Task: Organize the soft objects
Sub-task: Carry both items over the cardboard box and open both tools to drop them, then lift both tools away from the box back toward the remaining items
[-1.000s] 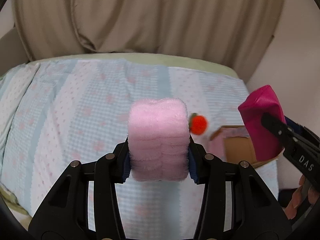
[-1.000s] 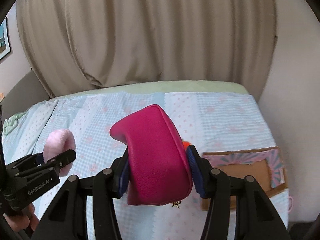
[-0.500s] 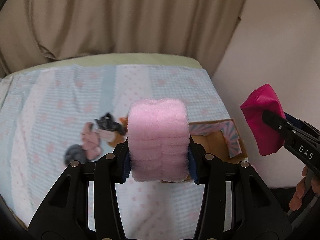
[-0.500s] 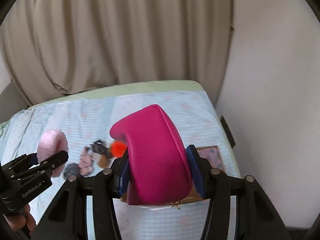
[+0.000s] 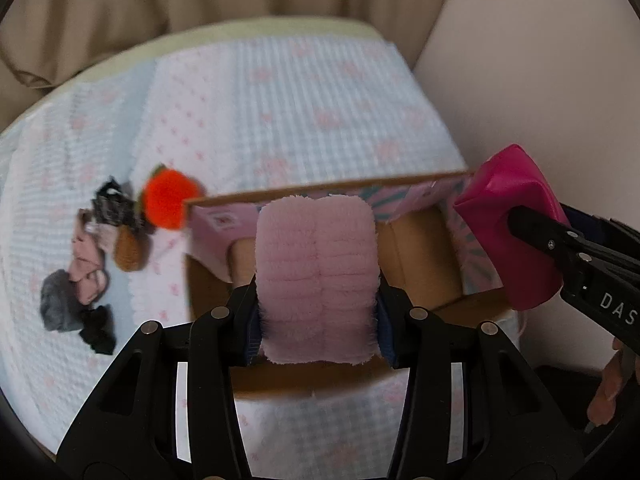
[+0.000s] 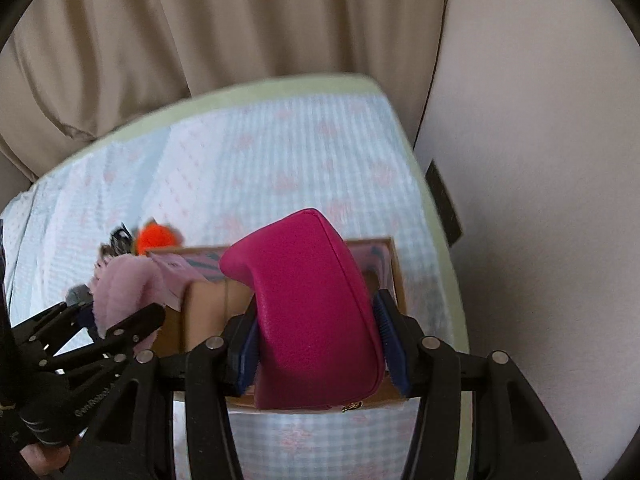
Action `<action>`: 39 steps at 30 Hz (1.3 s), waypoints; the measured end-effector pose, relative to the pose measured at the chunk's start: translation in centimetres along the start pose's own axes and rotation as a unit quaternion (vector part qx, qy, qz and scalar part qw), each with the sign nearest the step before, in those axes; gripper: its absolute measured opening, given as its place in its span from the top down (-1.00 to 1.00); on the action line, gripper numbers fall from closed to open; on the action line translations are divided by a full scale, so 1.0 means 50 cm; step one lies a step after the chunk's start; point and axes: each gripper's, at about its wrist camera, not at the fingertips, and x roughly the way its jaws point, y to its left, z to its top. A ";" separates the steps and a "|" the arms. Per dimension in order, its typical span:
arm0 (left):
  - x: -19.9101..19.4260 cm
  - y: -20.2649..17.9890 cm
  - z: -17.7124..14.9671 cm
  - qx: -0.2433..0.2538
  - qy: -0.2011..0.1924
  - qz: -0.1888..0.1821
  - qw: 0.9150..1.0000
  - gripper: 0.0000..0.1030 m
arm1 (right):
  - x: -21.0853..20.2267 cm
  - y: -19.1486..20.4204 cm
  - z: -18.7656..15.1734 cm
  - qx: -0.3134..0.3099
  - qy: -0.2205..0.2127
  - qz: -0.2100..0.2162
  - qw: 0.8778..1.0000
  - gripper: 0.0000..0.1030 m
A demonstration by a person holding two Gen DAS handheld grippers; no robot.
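My left gripper is shut on a fluffy pink cloth and holds it over the open cardboard box on the bed. My right gripper is shut on a magenta pouch and holds it over the same box. The pouch also shows at the right of the left wrist view, and the pink cloth at the left of the right wrist view. An orange pompom and a heap of small soft items lie on the bedspread left of the box.
The bed has a pale blue and pink patterned spread. Beige curtains hang behind it and a wall runs close along the right side. The box stands near the bed's right front edge.
Both grippers have moved right and down toward the box while keeping their loads. The box now lies directly beneath them, and the heap of small items has come into view on the left.
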 end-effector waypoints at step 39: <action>0.161 0.008 -0.069 0.053 0.131 0.020 0.990 -0.99 | 0.197 -0.012 -0.032 0.014 0.089 0.092 0.992 -0.99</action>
